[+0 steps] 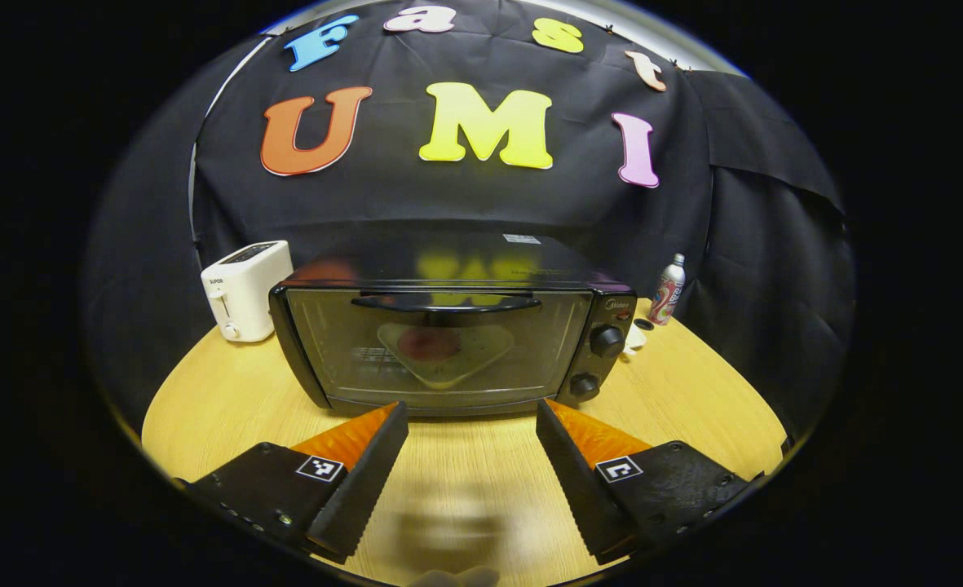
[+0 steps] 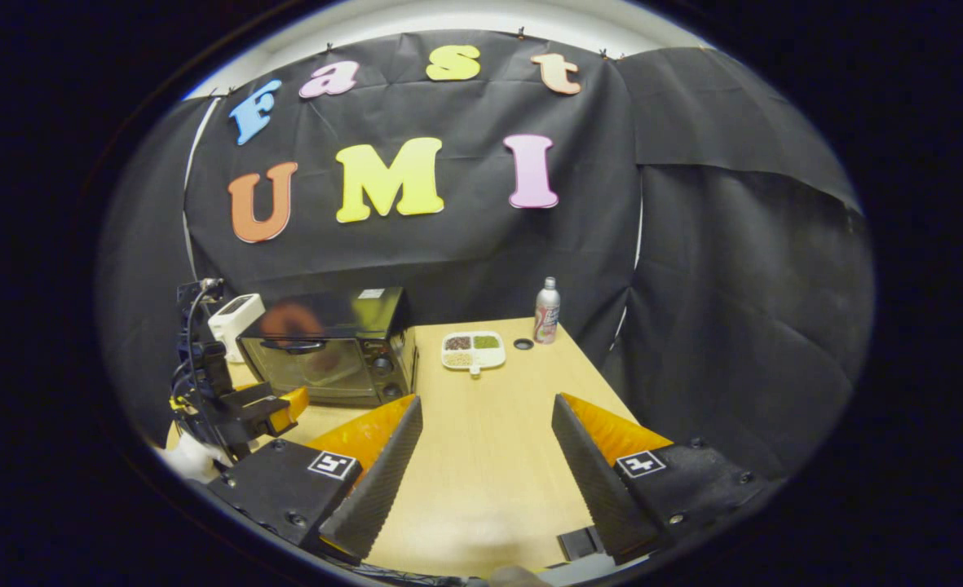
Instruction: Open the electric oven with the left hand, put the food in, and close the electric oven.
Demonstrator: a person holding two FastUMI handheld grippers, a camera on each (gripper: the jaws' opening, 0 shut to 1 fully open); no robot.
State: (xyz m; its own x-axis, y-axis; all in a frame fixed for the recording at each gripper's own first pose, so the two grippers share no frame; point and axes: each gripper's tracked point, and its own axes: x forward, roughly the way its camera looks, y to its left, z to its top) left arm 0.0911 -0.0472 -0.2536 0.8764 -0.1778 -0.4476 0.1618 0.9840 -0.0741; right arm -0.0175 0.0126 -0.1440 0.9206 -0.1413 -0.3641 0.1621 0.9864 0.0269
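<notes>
The black electric oven (image 1: 448, 326) stands on the wooden table (image 1: 228, 391) with its glass door shut and the handle (image 1: 446, 303) along the door's top. Behind the glass I make out a pale plate with a red piece of food (image 1: 430, 346). My left gripper (image 1: 471, 416) is open just in front of the door, apart from it, with nothing between its fingers. The right gripper view has the oven (image 2: 330, 346) at the left, with the left gripper (image 2: 285, 412) before it. My right gripper (image 2: 485, 408) stands open and empty over the table, to the oven's right.
A white toaster (image 1: 245, 289) stands left of the oven. To its right are a white compartment tray (image 2: 473, 349) with grains, a small dark disc (image 2: 523, 344) and a slim can (image 2: 546, 310). Black cloth walls close in behind and at the right.
</notes>
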